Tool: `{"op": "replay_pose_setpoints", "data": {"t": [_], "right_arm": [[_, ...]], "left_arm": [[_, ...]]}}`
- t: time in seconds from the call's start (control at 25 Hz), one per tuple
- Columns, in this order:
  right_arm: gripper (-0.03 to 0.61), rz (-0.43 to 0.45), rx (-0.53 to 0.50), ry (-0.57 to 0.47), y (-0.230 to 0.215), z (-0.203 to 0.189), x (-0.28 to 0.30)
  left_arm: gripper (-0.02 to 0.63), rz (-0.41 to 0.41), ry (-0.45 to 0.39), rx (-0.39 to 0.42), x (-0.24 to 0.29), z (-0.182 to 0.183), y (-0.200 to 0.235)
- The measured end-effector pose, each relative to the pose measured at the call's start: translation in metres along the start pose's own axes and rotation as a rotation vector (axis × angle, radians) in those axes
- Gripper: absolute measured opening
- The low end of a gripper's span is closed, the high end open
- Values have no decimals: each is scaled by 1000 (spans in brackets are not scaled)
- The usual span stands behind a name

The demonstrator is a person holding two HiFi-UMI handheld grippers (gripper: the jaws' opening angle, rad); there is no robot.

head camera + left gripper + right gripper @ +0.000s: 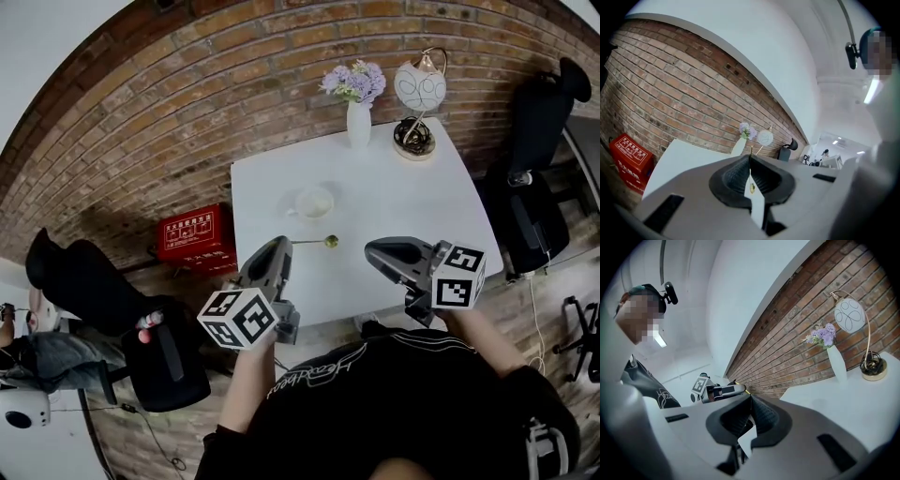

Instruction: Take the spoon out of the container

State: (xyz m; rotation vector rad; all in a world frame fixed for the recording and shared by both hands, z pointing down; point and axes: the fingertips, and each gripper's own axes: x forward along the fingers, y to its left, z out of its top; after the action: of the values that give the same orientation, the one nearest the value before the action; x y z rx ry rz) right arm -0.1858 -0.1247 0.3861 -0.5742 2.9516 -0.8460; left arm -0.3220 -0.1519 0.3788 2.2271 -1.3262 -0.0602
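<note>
Left tongs (283, 243) pinch the spoon (314, 242) handle, seemingly clear of the cup (314, 202); right tongs (371, 248) closed, empty.

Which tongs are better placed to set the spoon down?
Left. The left tongs are shut on the spoon, clear of the cup; the right tongs are shut and empty.

Setting: office or studio room. Evidence: bare brick wall (187, 84); white table (394, 206), flower vase (358, 122) and globe lamp (419, 89) at its far edge; black office chairs (544, 122); red box (195, 234) beside its left edge.
</note>
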Motion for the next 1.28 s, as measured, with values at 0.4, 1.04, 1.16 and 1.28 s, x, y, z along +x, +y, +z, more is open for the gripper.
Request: {"op": "replay_pose_setpoints", "data": {"t": [0.4,1.04,1.16,1.28], "right_arm": [[-3,-37,-8,-43,32,-21,-11],[-3,-79,17,-37,41,-43,-18],[-3,-84,12,-35,44,-43,-20],[-3,-82,6,-30,48,-44,-20]], "left_arm": [[6,-92,61,97,-36,-28,-43],[7,-166,81,100,-58,-43,-61],[8,-173,79,99,-61,-44,-63],[8,-180,79,101,-63,-45,-65]]}}
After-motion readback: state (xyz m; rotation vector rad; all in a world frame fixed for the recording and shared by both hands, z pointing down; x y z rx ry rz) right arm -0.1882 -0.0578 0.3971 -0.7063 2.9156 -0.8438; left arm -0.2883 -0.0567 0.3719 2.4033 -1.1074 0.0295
